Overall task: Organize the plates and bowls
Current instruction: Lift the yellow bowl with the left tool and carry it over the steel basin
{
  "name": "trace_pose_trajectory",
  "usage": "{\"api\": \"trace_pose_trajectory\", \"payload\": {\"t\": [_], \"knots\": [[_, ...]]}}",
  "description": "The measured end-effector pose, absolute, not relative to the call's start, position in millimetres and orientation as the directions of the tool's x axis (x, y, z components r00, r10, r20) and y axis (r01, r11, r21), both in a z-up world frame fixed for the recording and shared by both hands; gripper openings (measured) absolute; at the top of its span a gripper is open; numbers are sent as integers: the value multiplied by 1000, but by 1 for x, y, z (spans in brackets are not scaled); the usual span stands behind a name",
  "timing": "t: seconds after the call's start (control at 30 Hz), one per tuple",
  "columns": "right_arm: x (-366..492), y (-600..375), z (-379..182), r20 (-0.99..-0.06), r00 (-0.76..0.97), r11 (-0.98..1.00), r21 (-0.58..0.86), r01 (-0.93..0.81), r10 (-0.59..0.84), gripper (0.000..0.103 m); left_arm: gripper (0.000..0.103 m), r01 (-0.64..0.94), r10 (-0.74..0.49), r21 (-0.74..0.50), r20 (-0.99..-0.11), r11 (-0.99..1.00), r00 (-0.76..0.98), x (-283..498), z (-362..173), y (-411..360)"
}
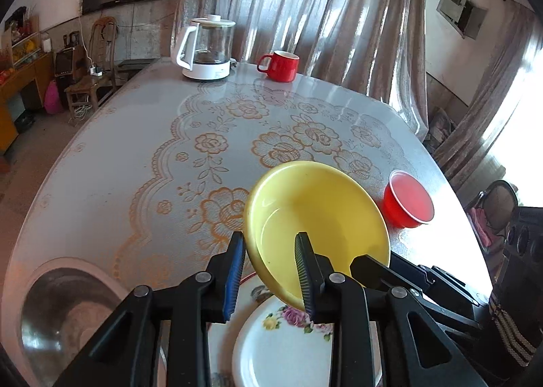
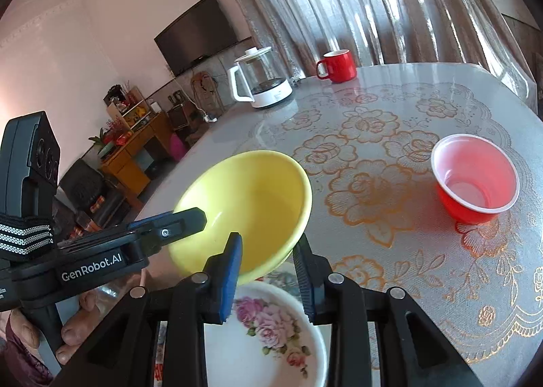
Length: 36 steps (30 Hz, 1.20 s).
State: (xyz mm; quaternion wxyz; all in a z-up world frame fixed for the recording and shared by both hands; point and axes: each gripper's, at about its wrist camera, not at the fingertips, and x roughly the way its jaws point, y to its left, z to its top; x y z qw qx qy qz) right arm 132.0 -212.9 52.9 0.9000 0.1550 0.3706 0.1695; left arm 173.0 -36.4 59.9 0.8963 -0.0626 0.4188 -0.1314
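Yellow bowl, clamped by both left tongs and right tongs, hangs above the floral plate; red bowl near the desk edge remains.

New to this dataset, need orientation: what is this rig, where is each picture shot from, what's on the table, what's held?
There is no robot here. A person holds a pair of hand-operated tongs in each hand, and each pair carries a fisheye camera that looks along its two fingers. One picture is from the left tongs, the other from the right tongs, and each view also catches the other pair at its side. Both pairs are closed on the rim of a yellow bowl, one finger inside and one outside, and it hangs tilted above a flowered plate. On the table there are also a red cup and, at the far edge, a red mug and a glass kettle.
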Motion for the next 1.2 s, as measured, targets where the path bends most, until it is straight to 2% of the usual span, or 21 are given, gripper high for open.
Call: {"api": "trace_pose_trajectory", "payload": {"t": [0.23,0.57,1.2], "knots": [[113,-165,54,-609,625,869,408,-281,488,30,41,115,-216,-187,-721,976,658,137,60,6],[99,-99,46,-622,535,821,415,-393,571,30,43,-6,-94,-138,-709,990,699,99,51,63],[91,-33,29,-670,429,782,402,-476,605,30,43,-105,-83,-205,-737,973,670,70,18,123]]}}
